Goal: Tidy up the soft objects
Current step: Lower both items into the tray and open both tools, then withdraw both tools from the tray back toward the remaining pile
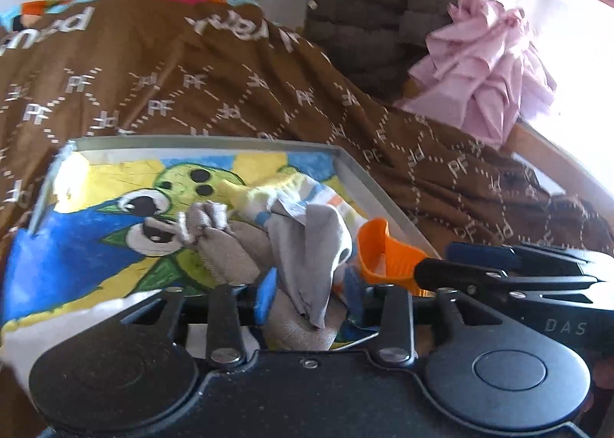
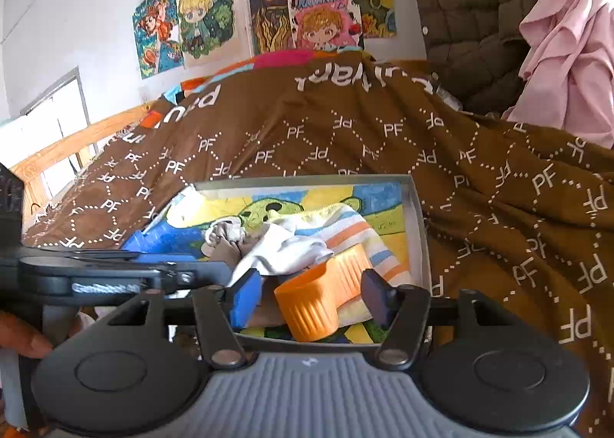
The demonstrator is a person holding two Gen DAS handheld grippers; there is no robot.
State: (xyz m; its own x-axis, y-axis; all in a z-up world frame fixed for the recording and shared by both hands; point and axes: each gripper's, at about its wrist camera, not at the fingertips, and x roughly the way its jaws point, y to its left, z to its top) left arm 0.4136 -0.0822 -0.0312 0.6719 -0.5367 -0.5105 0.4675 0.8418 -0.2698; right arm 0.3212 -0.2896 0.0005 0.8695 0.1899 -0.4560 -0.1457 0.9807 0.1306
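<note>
Bedroom: bedspread (image 2: 345,123), wall drawings (image 2: 264,8)

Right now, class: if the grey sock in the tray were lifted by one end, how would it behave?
The crumpled grey fabric sock would likely hang limp: it already lies in folds. It probably weighs little, being thin cloth. It may drag the striped white sock it overlaps in the shallow grey tray.

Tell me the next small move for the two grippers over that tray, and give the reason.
Probably back both grippers away from the tray. The left gripper stands open around the grey cloth, the right gripper open around the orange cup; both items, with the striped sock, already lie in the tray.
</note>
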